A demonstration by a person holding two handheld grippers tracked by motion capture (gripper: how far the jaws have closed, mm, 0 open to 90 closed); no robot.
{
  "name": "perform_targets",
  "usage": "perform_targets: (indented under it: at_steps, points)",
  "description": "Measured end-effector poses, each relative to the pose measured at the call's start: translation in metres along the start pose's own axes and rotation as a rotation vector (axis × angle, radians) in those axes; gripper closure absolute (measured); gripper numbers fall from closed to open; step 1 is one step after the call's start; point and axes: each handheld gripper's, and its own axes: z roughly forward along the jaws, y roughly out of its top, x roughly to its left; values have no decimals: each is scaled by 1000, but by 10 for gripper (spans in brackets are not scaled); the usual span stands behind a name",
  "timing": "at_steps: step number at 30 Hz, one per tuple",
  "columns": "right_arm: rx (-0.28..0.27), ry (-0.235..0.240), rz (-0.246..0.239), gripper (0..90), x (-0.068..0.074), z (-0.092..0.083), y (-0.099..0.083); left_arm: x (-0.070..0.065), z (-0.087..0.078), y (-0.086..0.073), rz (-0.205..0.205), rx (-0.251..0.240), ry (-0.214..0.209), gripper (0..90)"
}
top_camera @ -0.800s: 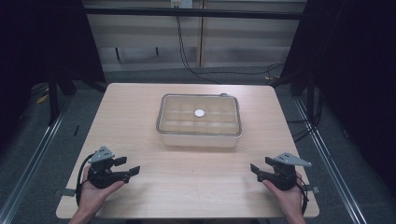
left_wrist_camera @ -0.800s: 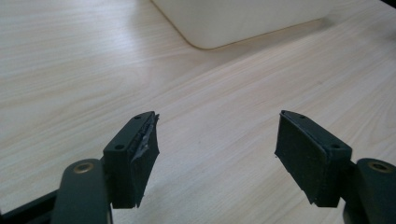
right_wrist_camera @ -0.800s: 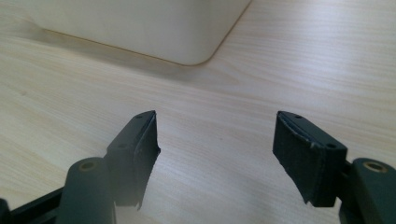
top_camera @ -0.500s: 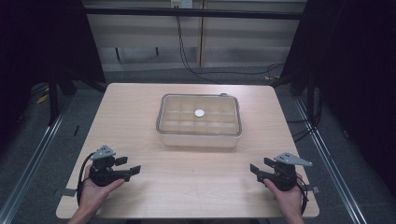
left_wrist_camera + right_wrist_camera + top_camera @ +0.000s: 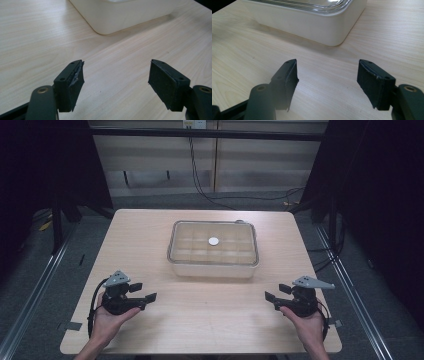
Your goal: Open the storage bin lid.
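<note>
Right now the box [image 5: 213, 249] sits mid-table, a bit toward the far side, well apart from both grippers. It looks like rigid plastic w/ a clear lid and a grid of compartments under it; a small white disc [image 5: 213, 241] lies on or under the lid, can't tell which. Expect it to be stiff, smooth and prob slippery on the walls, fairly light if the compartments are as bare as they look. Best hold, I'd say: the lid rim at the short ends, one gripper each side, since the rounded walls offer little bite.

Your left gripper [image 5: 145, 294] rests near the front left corner of the table [image 5: 140, 227], jaws apart, nothing between them, pointing in toward the box. Your right gripper [image 5: 273, 296] mirrors it at front right, jaws also apart and empty. Both hands low, wrists near level.
</note>
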Motion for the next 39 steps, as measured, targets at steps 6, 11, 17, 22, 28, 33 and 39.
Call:
perform_targets:
  at_steps: [6, 11, 17, 22, 28, 33, 39]
  points:
    - [11, 26, -2, 324, -1, 7, 11, 3, 4, 12, 8, -1, -23, 280]
    - [18, 62, -37, 322, 4, 10, 21, 5, 6, 24, 21, -8, -31, 280]
    - [12, 67, -36, 299, 3, 11, 29, 9, 10, 36, 24, -21, -35, 291]
    - [17, 70, -38, 272, 2, 22, 42, 13, 15, 50, 19, -26, -17, 300]
    - [16, 107, -51, 281, -1, 33, 62, 3, 16, 60, 49, -23, -25, 342]
    - [-6, 115, -44, 280, -5, 36, 72, 7, 25, 65, 33, 7, -29, 322]
    - [10, 106, -39, 277, -11, 44, 82, 17, 38, 75, 19, 24, -5, 285]
